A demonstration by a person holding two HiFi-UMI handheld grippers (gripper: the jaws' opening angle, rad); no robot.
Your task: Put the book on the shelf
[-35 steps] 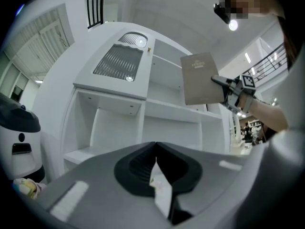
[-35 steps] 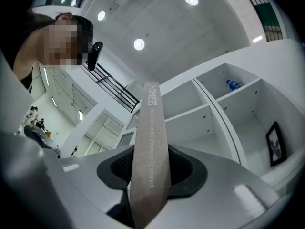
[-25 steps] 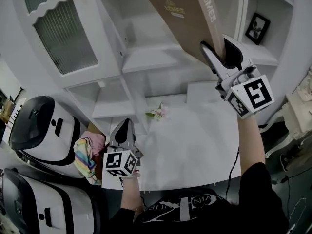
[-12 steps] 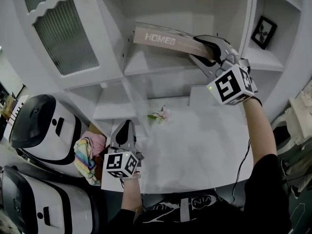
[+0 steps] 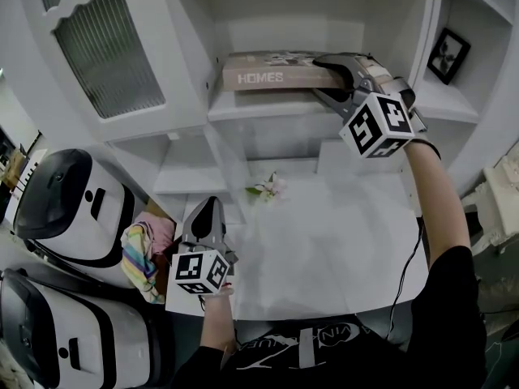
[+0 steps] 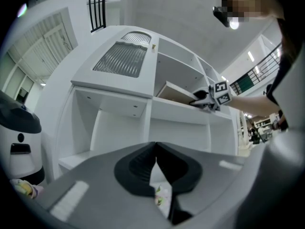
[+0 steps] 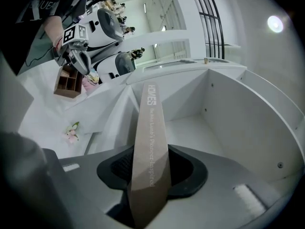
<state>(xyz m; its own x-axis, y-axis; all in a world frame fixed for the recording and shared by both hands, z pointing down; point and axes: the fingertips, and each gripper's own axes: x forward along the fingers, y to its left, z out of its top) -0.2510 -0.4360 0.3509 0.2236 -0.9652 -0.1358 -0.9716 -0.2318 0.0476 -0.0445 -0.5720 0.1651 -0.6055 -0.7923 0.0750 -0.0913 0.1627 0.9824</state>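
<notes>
– Brown book (image 5: 276, 70), where is it at this moment?
– It lies flat, spine to the front, inside an upper compartment of the white shelf (image 5: 243, 110). It seems to touch the board, but I cannot say if its full weight rests there.
– And the right claw (image 5: 326, 77)?
– Clamped on the book's right end. Its own view shows the spine between both jaws.
– The left claw (image 5: 208, 205)?
– Jaws together, nothing in them, low at the front edge of the bench (image 5: 340, 241), well apart from the shelf.
– So what is left?
– I judge the carrying is done. Letting go and pulling the claw out are not yet done.
</notes>
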